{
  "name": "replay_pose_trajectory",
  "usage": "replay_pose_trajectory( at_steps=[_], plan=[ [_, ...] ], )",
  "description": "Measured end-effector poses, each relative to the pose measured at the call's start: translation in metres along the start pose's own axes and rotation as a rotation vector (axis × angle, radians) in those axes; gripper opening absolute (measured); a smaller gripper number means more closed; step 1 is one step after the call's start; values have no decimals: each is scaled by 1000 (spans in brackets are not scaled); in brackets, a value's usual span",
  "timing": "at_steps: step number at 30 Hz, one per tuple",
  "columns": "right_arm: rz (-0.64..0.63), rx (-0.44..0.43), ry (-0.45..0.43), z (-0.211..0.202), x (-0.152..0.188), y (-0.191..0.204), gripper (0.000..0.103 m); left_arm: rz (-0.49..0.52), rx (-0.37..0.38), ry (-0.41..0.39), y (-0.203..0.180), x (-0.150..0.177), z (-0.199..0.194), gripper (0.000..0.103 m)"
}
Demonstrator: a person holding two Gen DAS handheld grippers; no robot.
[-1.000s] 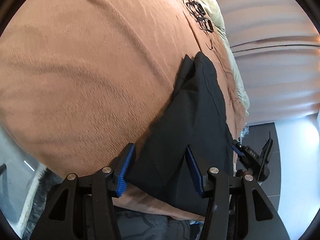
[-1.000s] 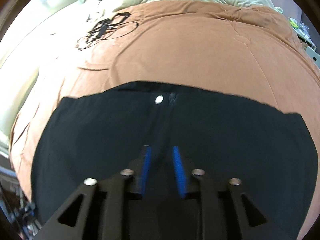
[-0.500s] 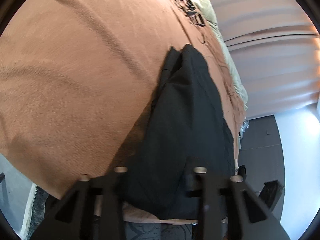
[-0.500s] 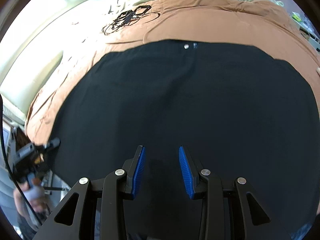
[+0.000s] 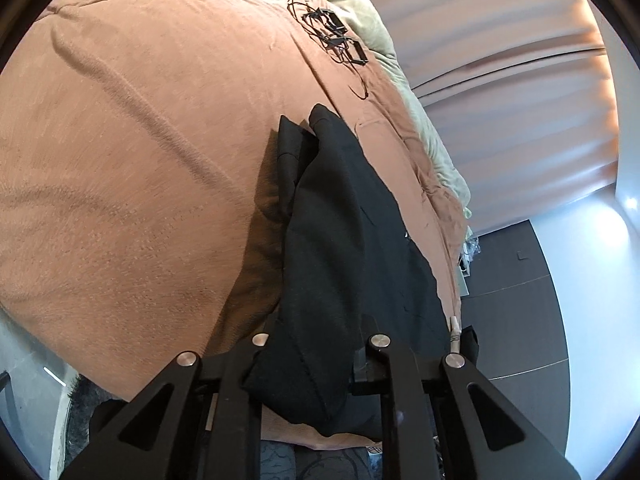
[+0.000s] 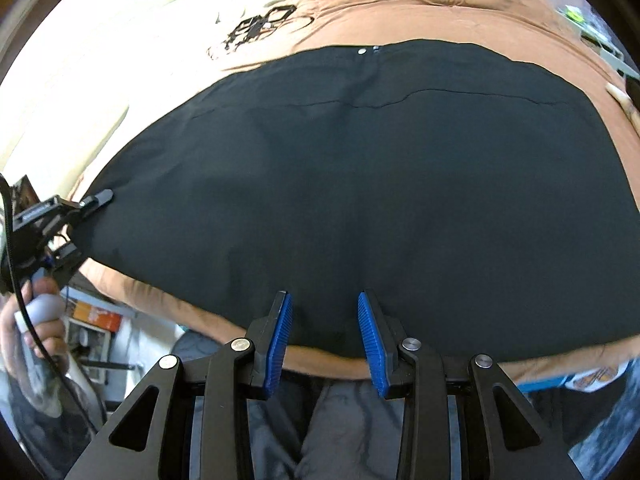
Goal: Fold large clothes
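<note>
A large black garment (image 6: 360, 200) lies spread on the brown bedspread (image 6: 440, 12), with its waistband and a metal snap (image 6: 362, 51) at the far side. My left gripper (image 5: 312, 364) has a bunched corner of the garment (image 5: 340, 260) between its jaws. The jaws are closing on it, the cloth hides the pads, and that corner is raised off the bed. In the right wrist view the left gripper (image 6: 94, 200) sits at the garment's left corner. My right gripper (image 6: 324, 336) stands open just above the garment's near hem, with nothing pinched between its blue pads (image 6: 280, 340).
A tangle of black cables (image 5: 336, 40) lies far up the bed beside a pale green blanket (image 5: 376, 32). Curtains (image 5: 500, 80) and dark floor (image 5: 512, 280) are on the right. A hand (image 6: 40, 320) holds the left gripper's handle. Grey trousers (image 6: 344, 420) are below the bed's near edge.
The left jaws have closed onto the garment's corner, hiding the blue pads, and lifted it. The right gripper has drawn back from the garment's middle to its near hem, still open.
</note>
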State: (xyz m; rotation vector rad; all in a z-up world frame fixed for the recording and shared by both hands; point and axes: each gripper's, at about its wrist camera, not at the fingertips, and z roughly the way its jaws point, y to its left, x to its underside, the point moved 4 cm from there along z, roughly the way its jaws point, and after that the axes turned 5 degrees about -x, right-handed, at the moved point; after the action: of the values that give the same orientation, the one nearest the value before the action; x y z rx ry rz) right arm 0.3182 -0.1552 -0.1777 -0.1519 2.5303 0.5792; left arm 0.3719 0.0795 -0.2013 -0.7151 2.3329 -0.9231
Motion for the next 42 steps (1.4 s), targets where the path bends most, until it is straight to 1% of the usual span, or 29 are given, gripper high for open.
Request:
replay_pose_trajectory(
  at_steps=[4, 9, 10, 11, 13, 15, 16, 18, 20, 25, 27, 29, 30, 31, 32, 34, 37, 39, 42],
  plan=[
    [-12, -1, -15, 2, 1, 6, 36, 17, 9, -1, -9, 1, -3, 17],
    [-25, 43, 23, 37, -7, -6, 36, 44, 16, -6, -22, 2, -4, 17],
    [-23, 43, 18, 41, -10, -9, 36, 49, 12, -9, -22, 2, -4, 17],
    [-24, 47, 10, 44, -16, -11, 32, 52, 11, -11, -23, 2, -5, 17],
    [-18, 62, 7, 51, -31, -14, 26, 49, 17, -11, -25, 0, -5, 17],
    [9, 55, 6, 57, -46, -21, 20, 52, 22, -10, -26, 1, -7, 17],
    [24, 47, 11, 61, -56, -25, 17, 54, 22, -12, -27, 1, -8, 17],
    [60, 28, 20, 69, -74, -34, 5, 59, 21, -15, -28, 1, -8, 17],
    [111, 5, 37, 79, -93, -44, 0, 50, 16, -13, -27, 0, -7, 17],
    [161, 3, 40, 97, -139, -58, 0, 2, -2, -3, -14, -1, -3, 17],
    [168, -21, 37, 104, -157, -59, 0, -6, -1, 1, -13, -1, -2, 17],
    [179, -36, 37, 104, -164, -57, 0, 3, 9, 0, -19, -2, -5, 17],
    [182, -37, 34, 101, -168, -57, 3, 12, 14, -2, -23, -3, -7, 16],
    [172, -44, 17, 92, -170, -53, 8, 27, 22, -7, -30, -3, -9, 16],
    [159, -51, -7, 81, -168, -49, 10, 40, 31, -9, -37, -4, -10, 16],
    [139, -67, -48, 58, -160, -44, 13, 59, 48, -11, -49, -4, -13, 16],
    [160, -117, -82, 27, -138, -45, 13, 103, 86, -19, -77, -2, -18, 15],
    [155, -126, -89, 12, -119, -44, 13, 134, 104, -22, -94, -1, -20, 15],
    [132, -156, -66, 7, -90, -35, 13, 184, 126, -22, -121, 1, -23, 14]
  ],
)
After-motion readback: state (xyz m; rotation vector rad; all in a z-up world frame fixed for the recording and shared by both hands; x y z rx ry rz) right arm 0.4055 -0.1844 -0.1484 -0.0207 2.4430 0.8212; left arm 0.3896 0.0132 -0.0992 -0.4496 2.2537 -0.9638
